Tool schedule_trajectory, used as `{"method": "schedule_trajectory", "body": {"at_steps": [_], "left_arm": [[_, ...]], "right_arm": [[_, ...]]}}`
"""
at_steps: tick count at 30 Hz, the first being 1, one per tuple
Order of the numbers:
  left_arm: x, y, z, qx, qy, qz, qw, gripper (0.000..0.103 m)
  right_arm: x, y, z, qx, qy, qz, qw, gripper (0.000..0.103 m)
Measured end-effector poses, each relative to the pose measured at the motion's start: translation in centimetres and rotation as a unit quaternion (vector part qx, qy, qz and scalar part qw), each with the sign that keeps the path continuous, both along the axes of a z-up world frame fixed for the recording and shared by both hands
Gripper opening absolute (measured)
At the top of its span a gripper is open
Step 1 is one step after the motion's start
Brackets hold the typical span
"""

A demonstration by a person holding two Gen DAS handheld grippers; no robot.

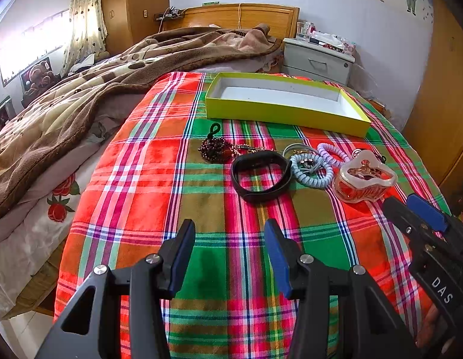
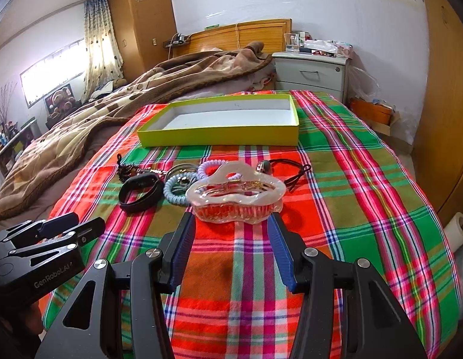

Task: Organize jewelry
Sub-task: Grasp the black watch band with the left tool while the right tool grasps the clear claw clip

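A bedroom: a bed spread with a bright plaid cloth [image 1: 159, 185], a brown blanket [image 1: 81, 89] heaped to one side and a grey nightstand [image 2: 311, 73] by the headboard. The yellow-green box [image 2: 219, 133] sits on the cloth with nothing in it, so by the look of it no piece has been sorted yet. In a row before it lie a dark beaded bracelet [image 1: 213, 148], a black wristband [image 1: 260, 176], a pale blue coil hair tie [image 1: 311, 172], a lilac coil tie [image 1: 333, 151], a clear hair claw clip [image 2: 234, 196] and a black elastic [image 2: 291, 169]. The left gripper [image 1: 230, 249] hovers short of the wristband, jaws apart and empty; the right gripper [image 2: 231, 240] faces the claw clip, jaws apart, not yet closed on it. Nothing blocks the way to the box.
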State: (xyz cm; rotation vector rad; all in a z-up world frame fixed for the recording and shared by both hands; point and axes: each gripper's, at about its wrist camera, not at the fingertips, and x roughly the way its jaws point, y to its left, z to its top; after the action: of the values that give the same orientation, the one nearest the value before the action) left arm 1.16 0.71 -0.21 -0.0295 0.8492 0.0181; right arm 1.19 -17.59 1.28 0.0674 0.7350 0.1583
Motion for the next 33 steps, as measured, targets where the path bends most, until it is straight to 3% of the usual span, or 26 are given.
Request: {"method": "schedule_trajectory", "body": {"at_steps": [5, 12, 18, 23, 33], "left_arm": [[1.1, 0.2, -0.1, -0.004, 0.013, -0.005, 0.9999, 0.050], [3.8, 1.3, -0.1, -0.044, 0.036, -0.020, 0.9982, 0.050], [6.0, 1.7, -0.6, -0.052, 0.056, -0.023, 0.9968, 0.050], [7.0, 1.4, -1.0, -0.053, 0.069, -0.033, 0.9957, 0.050], [8.1, 1.2, -1.5, -0.029, 0.094, -0.047, 0.9940, 0.050]], "right_arm": [[1.0, -0.8, 0.3, 0.012, 0.010, -0.006, 1.000, 0.051], [3.4, -2.5, 0.0, 0.079, 0.054, -0.032, 0.995, 0.051], [5.6, -3.0, -0.7, 0.094, 0.089, -0.070, 0.989, 0.052], [6.8, -3.1, -1.4, 0.070, 0.119, -0.084, 0.987, 0.055], [7.2, -4.4, -0.6, -0.030, 0.113, -0.064, 0.991, 0.055]]}}
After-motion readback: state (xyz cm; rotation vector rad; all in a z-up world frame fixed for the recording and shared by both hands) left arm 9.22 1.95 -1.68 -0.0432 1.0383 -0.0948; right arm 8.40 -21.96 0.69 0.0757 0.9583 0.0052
